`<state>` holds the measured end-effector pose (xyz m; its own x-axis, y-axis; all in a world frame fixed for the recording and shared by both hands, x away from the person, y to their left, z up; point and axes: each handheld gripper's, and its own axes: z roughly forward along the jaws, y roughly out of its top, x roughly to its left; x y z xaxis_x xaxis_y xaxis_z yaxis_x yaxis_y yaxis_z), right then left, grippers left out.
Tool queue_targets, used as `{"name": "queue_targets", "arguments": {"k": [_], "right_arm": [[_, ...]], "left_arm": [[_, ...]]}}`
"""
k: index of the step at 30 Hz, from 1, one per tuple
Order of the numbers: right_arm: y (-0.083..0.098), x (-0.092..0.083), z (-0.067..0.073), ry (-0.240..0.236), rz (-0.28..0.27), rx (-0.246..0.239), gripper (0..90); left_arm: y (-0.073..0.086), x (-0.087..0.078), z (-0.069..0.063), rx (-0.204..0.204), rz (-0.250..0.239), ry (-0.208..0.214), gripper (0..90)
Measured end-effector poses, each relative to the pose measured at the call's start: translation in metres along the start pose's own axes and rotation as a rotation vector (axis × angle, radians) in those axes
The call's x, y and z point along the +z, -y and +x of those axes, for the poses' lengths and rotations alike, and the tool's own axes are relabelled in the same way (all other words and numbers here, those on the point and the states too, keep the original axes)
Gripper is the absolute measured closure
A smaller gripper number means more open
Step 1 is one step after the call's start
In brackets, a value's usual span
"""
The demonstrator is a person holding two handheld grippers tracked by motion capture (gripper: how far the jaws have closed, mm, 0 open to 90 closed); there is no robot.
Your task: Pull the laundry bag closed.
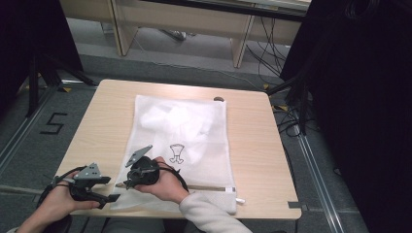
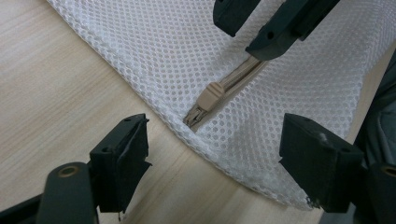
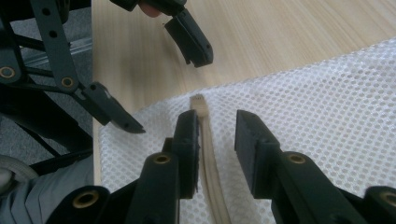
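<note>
So here we are at the near edge of the table (image 1: 252, 145), working on the zipper (image 3: 205, 140) of a white mesh laundry bag (image 1: 180, 126). Closest to us, the left gripper (image 1: 112, 197) sits at the bag's near left corner with its jaws spread wide and nothing between them but bare wood and the corner of the mesh; in the left gripper view the beige zipper pull (image 2: 211, 96) lies just ahead of it, between the jaw lines but not touched. A bit further in, the right gripper (image 3: 215, 133) comes down on the zipper strip, partly closed, one jaw on each side of the beige tape. The left pad looks like it's right against the tape and the other stands just off it, so we'd say it's bracketing the strip, not really pinching it yet. The thing that matters: the zipper runs along the near edge of the bag, left to right across the table, and its pull is parked at the left end, right between the two tools. The right gripper's jaws line up along that same axis, with the pull just beyond their tips, toward the left gripper. So the left one is the closer candidate to pin the corner while the right drags the pull away along the strip, we reckon. Beyond all that the bag lies flat, something white and crumpled inside, reaching to the far edge.
</note>
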<state>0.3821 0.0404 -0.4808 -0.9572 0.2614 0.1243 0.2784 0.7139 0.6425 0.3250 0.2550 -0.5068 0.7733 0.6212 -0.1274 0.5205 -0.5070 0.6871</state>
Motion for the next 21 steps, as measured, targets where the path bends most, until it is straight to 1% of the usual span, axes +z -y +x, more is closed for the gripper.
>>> {"name": "queue_targets", "arguments": {"k": [1,2,3,4,5,6,7,8,9,12,13,15,16,17,19,20,21], "right_arm": [[-0.001,0.001,-0.001,-0.005,-0.004,-0.014,70.6],[-0.002,0.002,0.001,-0.014,-0.002,-0.001,70.7],[-0.002,0.003,0.0,-0.001,0.005,-0.025,70.9],[-0.003,0.004,0.001,-0.009,-0.001,-0.015,71.0],[-0.004,0.004,0.002,-0.017,0.0,-0.005,71.0],[-0.004,0.005,0.001,-0.019,-0.004,-0.014,71.0],[-0.004,0.005,0.0,-0.003,0.004,-0.027,71.0],[-0.004,0.006,0.001,-0.009,0.007,-0.01,71.0],[-0.005,0.008,0.001,-0.017,0.003,-0.01,71.0],[-0.005,0.009,0.001,-0.016,0.009,-0.013,71.0],[-0.006,0.01,0.002,-0.027,0.007,-0.002,71.0],[-0.007,0.012,0.002,-0.014,0.019,-0.013,70.9],[-0.007,0.013,0.003,-0.027,0.018,0.006,70.9],[-0.008,0.014,0.002,-0.021,0.021,-0.007,70.8],[-0.009,0.015,0.003,-0.026,0.017,-0.001,70.8],[-0.009,0.016,0.002,-0.015,0.023,-0.01,70.8],[-0.01,0.019,0.002,-0.017,0.028,-0.001,70.9]], "left_arm": [[0.0,0.0,0.0,-0.004,-0.004,-0.003,23.3],[0.0,0.0,0.0,0.0,0.0,0.0,23.4],[0.0,0.0,0.0,-0.002,-0.002,0.0,23.4],[0.0,0.001,-0.002,-0.02,-0.017,0.002,23.4],[0.0,0.001,-0.002,-0.019,-0.017,0.002,23.4],[0.0,0.001,-0.001,-0.019,-0.018,0.002,23.4],[0.0,0.0,0.0,-0.004,-0.004,0.001,23.4],[0.0,0.001,-0.001,-0.015,-0.015,0.001,23.4],[0.0,0.001,-0.002,-0.02,-0.017,0.003,23.5],[0.0,0.001,-0.002,-0.02,-0.019,0.003,23.5],[0.0,0.001,-0.002,-0.02,-0.018,0.003,23.5],[0.0,0.001,-0.002,-0.019,-0.018,0.003,23.5],[0.0,0.001,-0.002,-0.02,-0.018,0.003,23.5],[0.0,0.001,-0.002,-0.019,-0.018,0.003,23.5],[0.0,0.001,-0.002,-0.021,-0.018,0.004,23.5],[0.0,0.001,-0.002,-0.02,-0.018,0.003,23.5],[0.0,0.001,-0.002,-0.02,-0.019,0.003,23.6]]}}
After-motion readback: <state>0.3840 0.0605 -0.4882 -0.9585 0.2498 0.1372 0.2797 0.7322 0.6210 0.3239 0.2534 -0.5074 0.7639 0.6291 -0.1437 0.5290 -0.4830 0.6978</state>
